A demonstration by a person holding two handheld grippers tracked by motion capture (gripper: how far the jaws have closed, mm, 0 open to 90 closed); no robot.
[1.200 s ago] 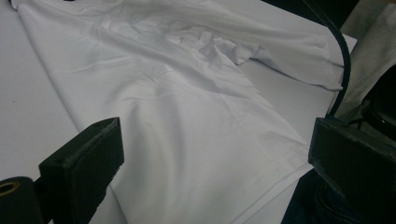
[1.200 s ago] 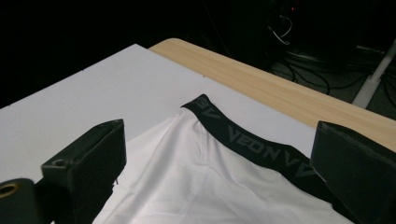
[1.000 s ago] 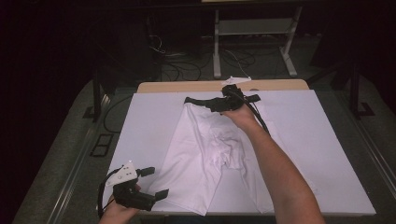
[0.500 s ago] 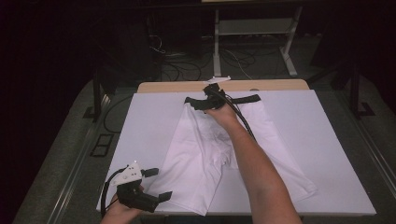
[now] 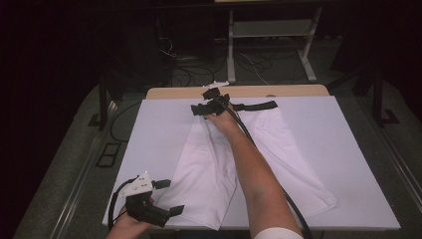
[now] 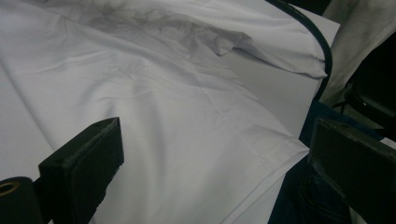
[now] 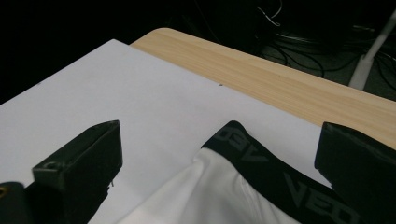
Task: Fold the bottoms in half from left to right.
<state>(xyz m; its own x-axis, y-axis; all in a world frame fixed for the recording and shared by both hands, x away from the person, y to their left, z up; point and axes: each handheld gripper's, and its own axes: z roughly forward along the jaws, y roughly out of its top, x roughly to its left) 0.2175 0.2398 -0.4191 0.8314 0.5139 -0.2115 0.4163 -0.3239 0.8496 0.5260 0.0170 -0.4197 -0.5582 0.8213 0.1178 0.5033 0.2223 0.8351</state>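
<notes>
**Shorts laid flat on desk: both tools open, waistband corner lined up for a grip**

Near edge: left tool (image 5: 166,197) hovering at the front left corner of the desk (image 5: 149,129), jaws spread wide, nothing held. From the left gripper view, jaws (image 6: 210,158) straddling the hem of the near leg of the white shorts (image 5: 214,164); cloth below, not pinched. Judged as waiting to take that leg hem.

Middle: shorts spread on the white sheet (image 5: 348,149) covering the desk, legs fanned toward the person, waistband away. Right forearm (image 5: 254,174) lying across the crotch and right leg.

Far: right tool (image 5: 206,107) at the black waistband (image 5: 259,105), left-hand end. In the right gripper view, jaws (image 7: 219,163) wide apart, waistband corner (image 7: 261,163) between them, not yet closed on. Bare wood of the desk (image 7: 280,79) beyond the sheet edge.

Step in hand, as judged: positioning for a fold or straightening of the shorts. Next move calls for lowering the right tool onto the waistband corner and closing on both layers, not the sheet beneath.

Hard to make out: waistband lettering cut off, partly readable only. Cloth under the forearm hidden. Contact between right jaws and fabric not certain. Background dark; cables and a stand leg (image 5: 231,45) faint.
</notes>
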